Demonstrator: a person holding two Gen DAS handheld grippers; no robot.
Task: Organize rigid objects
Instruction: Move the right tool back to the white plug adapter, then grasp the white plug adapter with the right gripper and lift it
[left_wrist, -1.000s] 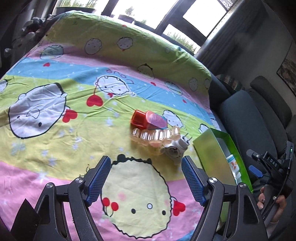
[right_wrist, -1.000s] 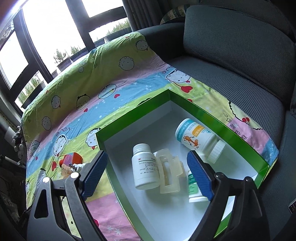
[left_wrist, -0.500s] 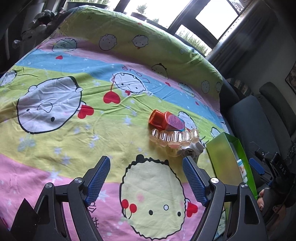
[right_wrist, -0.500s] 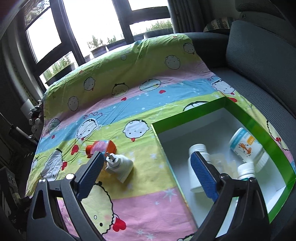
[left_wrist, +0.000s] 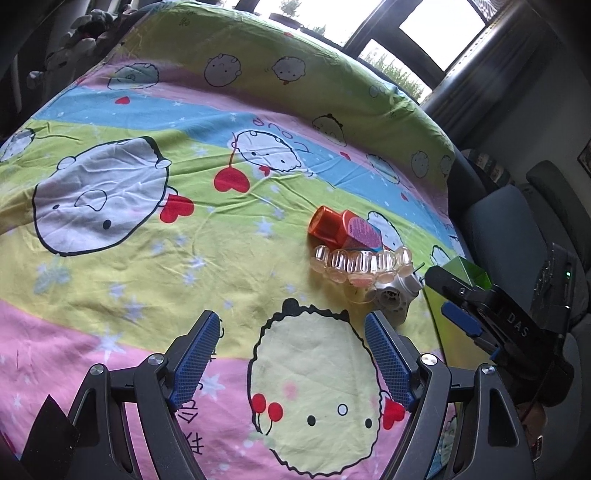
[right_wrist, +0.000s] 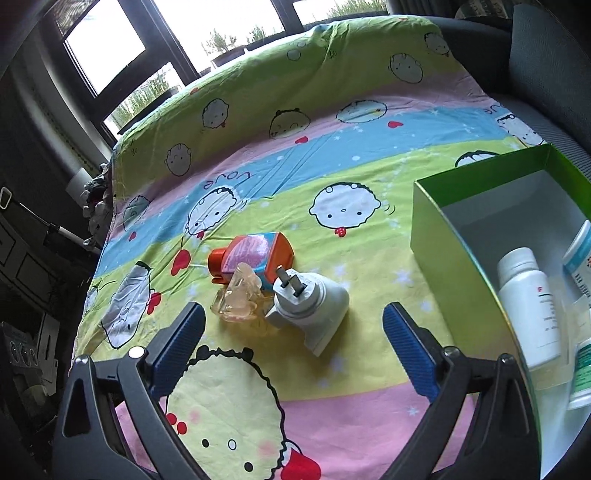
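While both tools hang over the cartoon-print sheet with nothing between their blue pads, the left tool and the right tool are each spread wide. 3 loose things lie in a tight cluster on the yellow-green stripe: an orange bottle on its side, a clear ridged plastic piece touching its near side, and a white plug-in device touching the clear piece, its 2 metal prongs pointing up and left in the right wrist view.

From the left wrist view the cluster sits far and right of the left tool, apart from it, with the orange bottle farthest, the clear piece in front of it, and the white device just beyond the tool's right pad. Broad bare sheet stretches to the left and far side. The right tool shows at the right edge, marked "DAS", in front of the green box.

From the right wrist view the white device lies just beyond the gap between the fingers, slightly right of centre. The green box stands open to the right, its near-left wall well apart from the device, with open sheet between. Inside it a white bottle lies along the left wall; other containers at the right edge are cut off, their labels too small to read. "Love" is printed, upside down, on the sheet's pink stripe.
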